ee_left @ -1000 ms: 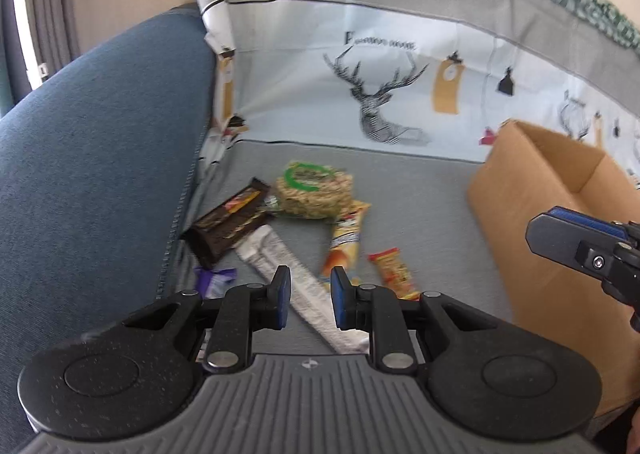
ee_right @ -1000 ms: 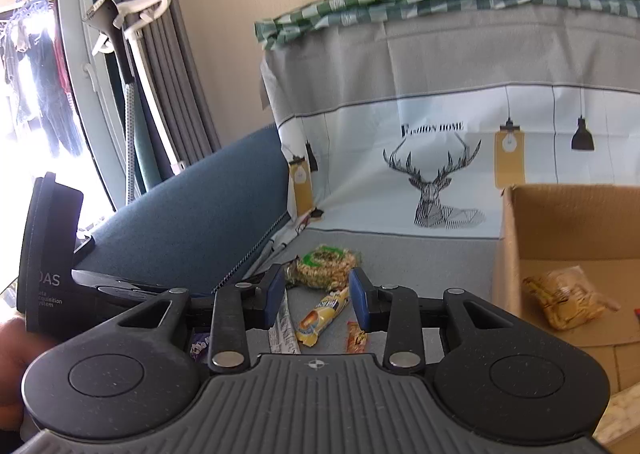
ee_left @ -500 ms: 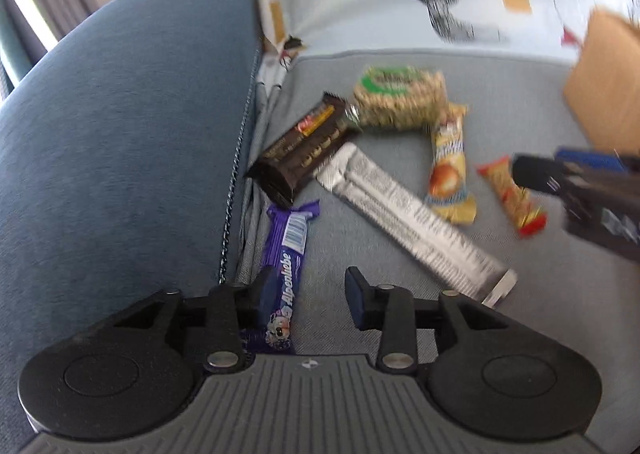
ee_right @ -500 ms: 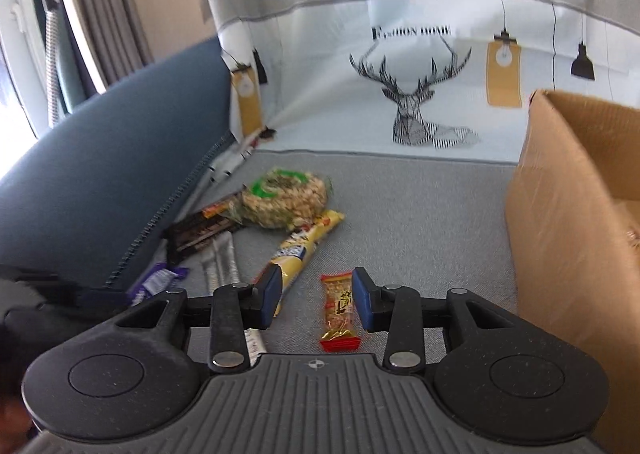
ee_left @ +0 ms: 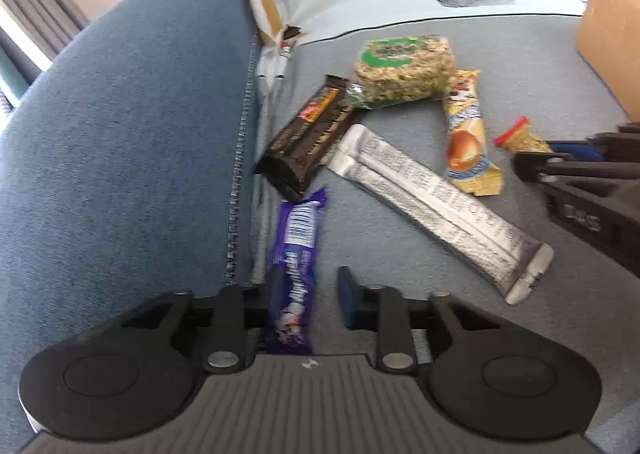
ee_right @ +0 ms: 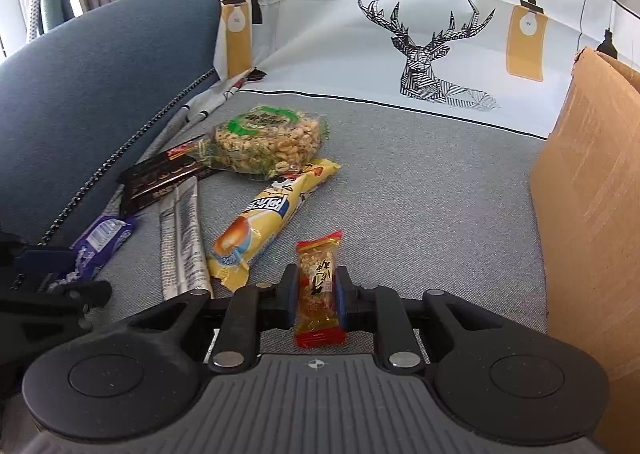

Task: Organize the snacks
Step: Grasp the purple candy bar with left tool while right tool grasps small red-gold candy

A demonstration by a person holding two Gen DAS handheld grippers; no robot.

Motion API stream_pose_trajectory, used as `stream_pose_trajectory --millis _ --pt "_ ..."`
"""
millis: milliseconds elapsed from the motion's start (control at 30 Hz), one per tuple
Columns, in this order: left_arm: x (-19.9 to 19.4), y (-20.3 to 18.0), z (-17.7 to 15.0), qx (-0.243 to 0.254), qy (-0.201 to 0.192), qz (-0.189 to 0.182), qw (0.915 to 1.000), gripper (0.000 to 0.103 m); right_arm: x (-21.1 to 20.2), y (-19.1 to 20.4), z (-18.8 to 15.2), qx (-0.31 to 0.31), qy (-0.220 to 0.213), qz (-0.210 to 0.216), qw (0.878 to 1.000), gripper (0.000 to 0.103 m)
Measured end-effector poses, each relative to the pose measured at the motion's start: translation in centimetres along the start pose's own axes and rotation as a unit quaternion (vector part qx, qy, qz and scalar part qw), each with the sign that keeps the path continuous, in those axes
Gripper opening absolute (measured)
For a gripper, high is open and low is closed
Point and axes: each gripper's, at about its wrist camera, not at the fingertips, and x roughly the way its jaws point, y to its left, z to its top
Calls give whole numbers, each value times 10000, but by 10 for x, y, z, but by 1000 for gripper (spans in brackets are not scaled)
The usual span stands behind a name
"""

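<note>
Several snacks lie on a grey seat cover (ee_right: 420, 194). A purple bar (ee_left: 296, 250) lies between the jaws of my left gripper (ee_left: 306, 288), which are closing. It touches the left finger, and a gap shows at the right finger (ee_left: 346, 294). A small red-ended peanut pack (ee_right: 318, 286) is pinched in my right gripper (ee_right: 316, 280), whose jaws are still closing. In the left wrist view, the right gripper (ee_left: 560, 170) covers most of that pack (ee_left: 518, 138). A green-labelled brittle pack (ee_right: 268, 138), a dark chocolate bar (ee_right: 168, 174), a silver pack (ee_right: 180, 242) and a yellow pack (ee_right: 268, 214) lie beyond.
A cardboard box (ee_right: 588, 194) stands on the seat at the right. A blue sofa arm (ee_left: 120, 134) rises along the left, close to the purple bar. A deer-print cover (ee_right: 424, 54) hangs over the backrest.
Both grippers came down toward the seat and tilted downward. The left one now straddles the purple bar. The right one moved onto the small red pack and narrowed on it.
</note>
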Motion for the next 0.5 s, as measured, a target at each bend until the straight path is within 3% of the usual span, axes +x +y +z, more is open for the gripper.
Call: stream_pose_trajectory --millis 33,233,500 --pt "0 2 0 -49 -4 50 10000 13 -2 -1 0 19 -3 26 10000 19" --pt "-7 14 2 -422 -173 -144 9989 0 -31 -6 2 173 -160 234 9994 18" --pt "-30 36 1 -1332 -546 -1020 9843 0 -89 0 -14 -42 -311 580 9978 18"
